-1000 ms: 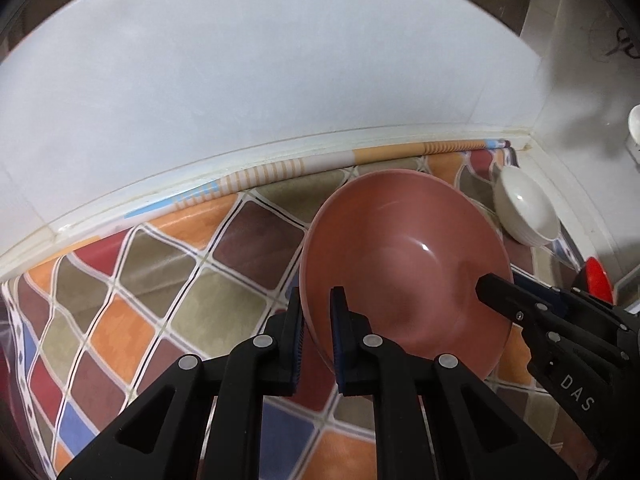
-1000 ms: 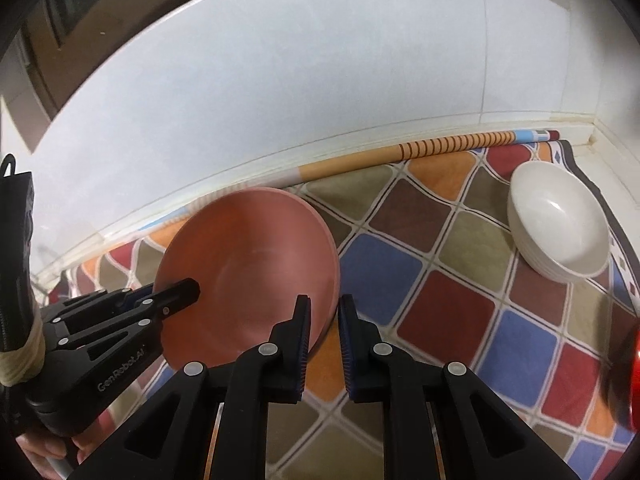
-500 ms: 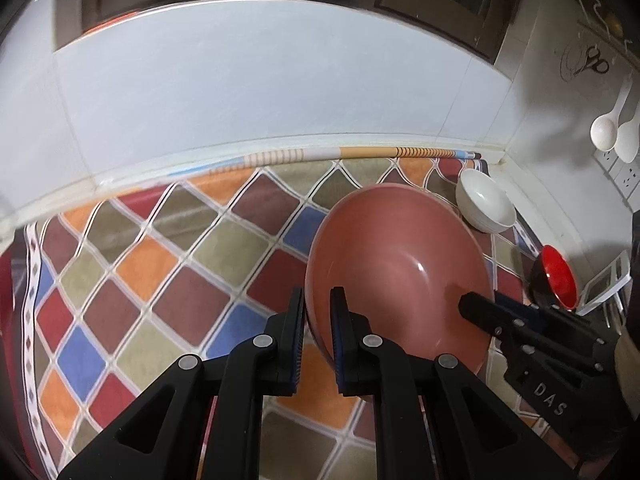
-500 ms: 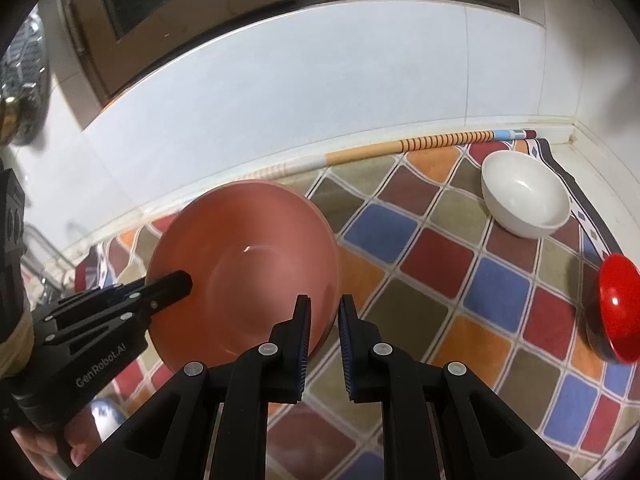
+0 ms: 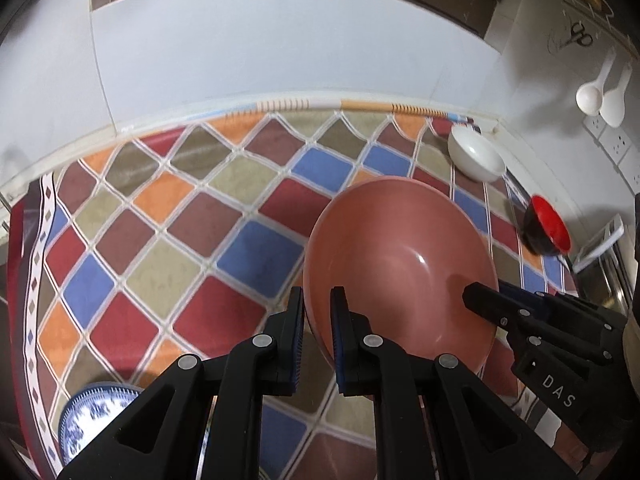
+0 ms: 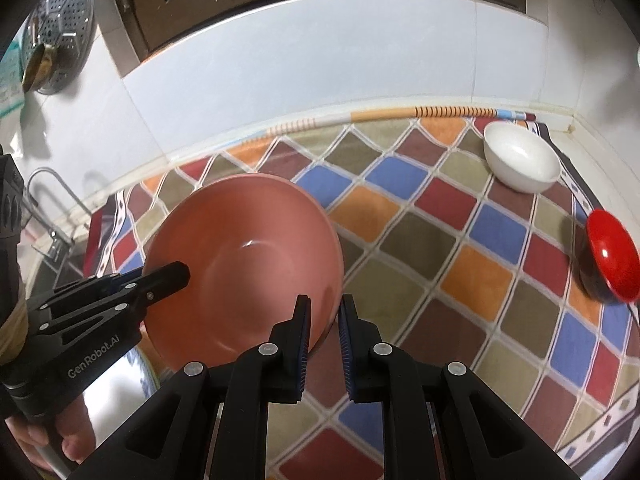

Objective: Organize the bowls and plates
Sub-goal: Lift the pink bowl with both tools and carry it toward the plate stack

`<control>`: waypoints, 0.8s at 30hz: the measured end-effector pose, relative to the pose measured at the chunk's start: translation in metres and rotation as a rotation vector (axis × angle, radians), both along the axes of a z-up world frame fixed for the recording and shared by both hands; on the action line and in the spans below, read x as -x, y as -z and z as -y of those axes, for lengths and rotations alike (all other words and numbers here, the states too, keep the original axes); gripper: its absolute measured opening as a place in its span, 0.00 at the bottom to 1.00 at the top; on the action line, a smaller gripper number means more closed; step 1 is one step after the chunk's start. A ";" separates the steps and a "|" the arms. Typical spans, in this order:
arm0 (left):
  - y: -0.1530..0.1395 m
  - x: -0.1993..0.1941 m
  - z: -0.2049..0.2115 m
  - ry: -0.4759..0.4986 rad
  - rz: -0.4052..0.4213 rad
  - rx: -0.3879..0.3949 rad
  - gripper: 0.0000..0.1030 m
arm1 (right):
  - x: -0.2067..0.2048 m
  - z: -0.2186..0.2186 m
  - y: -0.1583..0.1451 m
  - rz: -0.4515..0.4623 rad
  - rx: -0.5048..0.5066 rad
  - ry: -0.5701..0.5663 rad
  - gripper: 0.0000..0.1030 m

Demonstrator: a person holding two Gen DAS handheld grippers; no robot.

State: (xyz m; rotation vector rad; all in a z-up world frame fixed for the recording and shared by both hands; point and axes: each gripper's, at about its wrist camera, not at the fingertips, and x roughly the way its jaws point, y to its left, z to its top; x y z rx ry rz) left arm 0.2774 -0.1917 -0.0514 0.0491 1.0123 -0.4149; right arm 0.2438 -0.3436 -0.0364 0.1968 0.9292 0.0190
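Both grippers clamp the same pink bowl (image 5: 400, 272), one on each side of the rim. Left gripper (image 5: 317, 320) jaws are nearly closed, with the bowl's left rim pinched between the blue pads. Right gripper (image 6: 323, 320) is likewise nearly closed, pads on the bowl's right rim (image 6: 248, 264). In each wrist view the other gripper's finger shows on the bowl's far side: right gripper (image 5: 476, 300) in the left view, left gripper (image 6: 176, 274) in the right view. The bowl is carried tilted, clear of the chequered mat (image 5: 168, 240), inside facing the cameras.

Elsewhere on the mat: white bowl (image 6: 520, 160) at the far corner by the wall, well apart from the pink bowl; red bowl (image 6: 612, 260) at the right edge, nearer than the white one. A blue-and-white patterned plate (image 5: 92, 412) sits at the bottom left of the left view, partly hidden behind the gripper body. Two white spoons (image 5: 600, 96) hang on the right wall. A metal steamer tray (image 6: 60, 28) hangs top left in the right view, with a faucet (image 6: 52, 196) below it.

Versus a second ago: the grip is unchanged, same rim points. Both views have pulled back from the wall, so more mat shows and the white bowl looks smaller and farther off. The red bowl is now fully in view, and the patterned plate and faucet are new in frame.
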 end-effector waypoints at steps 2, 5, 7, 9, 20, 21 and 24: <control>0.005 0.007 0.000 0.011 -0.014 -0.008 0.14 | 0.008 -0.003 0.004 -0.012 0.004 0.002 0.15; 0.014 0.017 -0.002 0.027 -0.042 -0.014 0.14 | 0.020 -0.006 0.009 -0.035 0.003 0.009 0.15; 0.019 0.021 -0.003 0.034 -0.060 -0.014 0.14 | 0.029 -0.007 0.014 -0.053 0.001 0.014 0.15; 0.024 0.025 -0.004 0.042 -0.076 -0.015 0.14 | 0.034 -0.008 0.017 -0.067 0.001 0.023 0.15; 0.040 0.039 0.000 0.103 -0.126 -0.035 0.14 | 0.061 -0.012 0.035 -0.127 -0.007 0.084 0.15; 0.041 0.039 0.001 0.106 -0.128 -0.038 0.14 | 0.061 -0.012 0.035 -0.130 -0.007 0.087 0.15; 0.044 0.039 0.001 0.114 -0.142 -0.040 0.14 | 0.064 -0.012 0.038 -0.140 -0.012 0.100 0.15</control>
